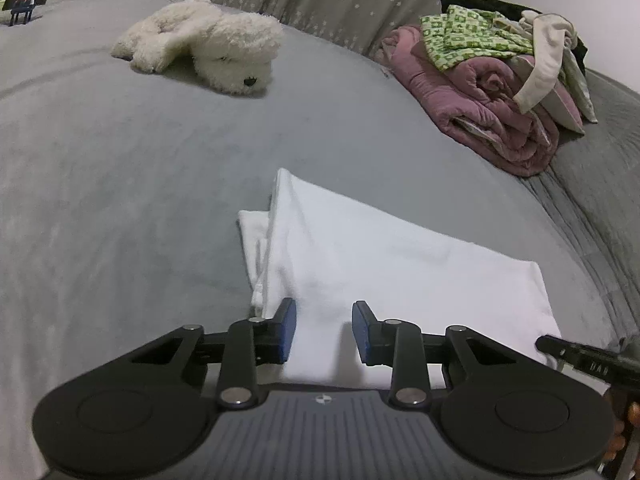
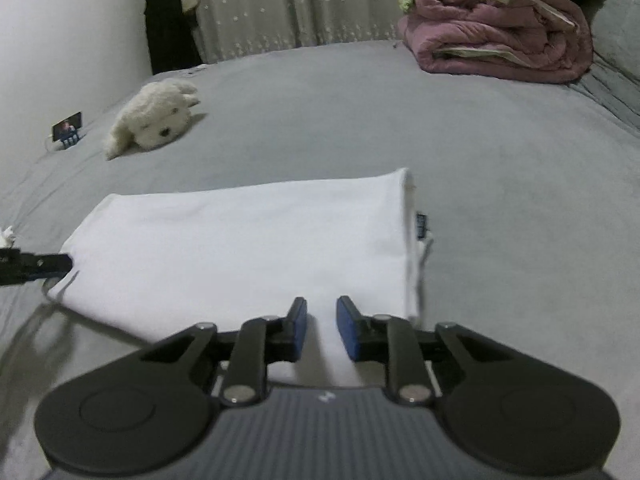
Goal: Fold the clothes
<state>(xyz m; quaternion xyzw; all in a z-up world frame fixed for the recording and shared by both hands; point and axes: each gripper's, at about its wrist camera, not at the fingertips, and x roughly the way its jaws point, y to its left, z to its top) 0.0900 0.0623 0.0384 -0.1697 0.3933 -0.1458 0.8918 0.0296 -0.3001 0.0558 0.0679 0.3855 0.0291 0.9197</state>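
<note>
A white garment (image 1: 380, 264) (image 2: 240, 240) lies folded into a flat rectangle on the grey bed sheet (image 1: 120, 160) (image 2: 500, 200). A small dark blue label (image 2: 421, 226) shows at its right edge. My left gripper (image 1: 324, 320) hovers over the garment's near left part, its blue pads apart with nothing between them. My right gripper (image 2: 322, 320) stands over the near right part, its pads narrowly apart and holding nothing. In the left wrist view, the right gripper's black fingertip (image 1: 552, 344) sits at the garment's right corner. In the right wrist view, the left gripper's fingertip (image 2: 44, 266) touches its left corner.
A white plush dog (image 1: 208, 44) (image 2: 152, 118) lies further back on the bed. A rolled pink quilt (image 1: 500, 100) (image 2: 500, 36) topped with loose clothes, including a green patterned one (image 1: 468, 36), sits at the back right. A phone on a stand (image 1: 24, 0) (image 2: 68, 128) is at the far left.
</note>
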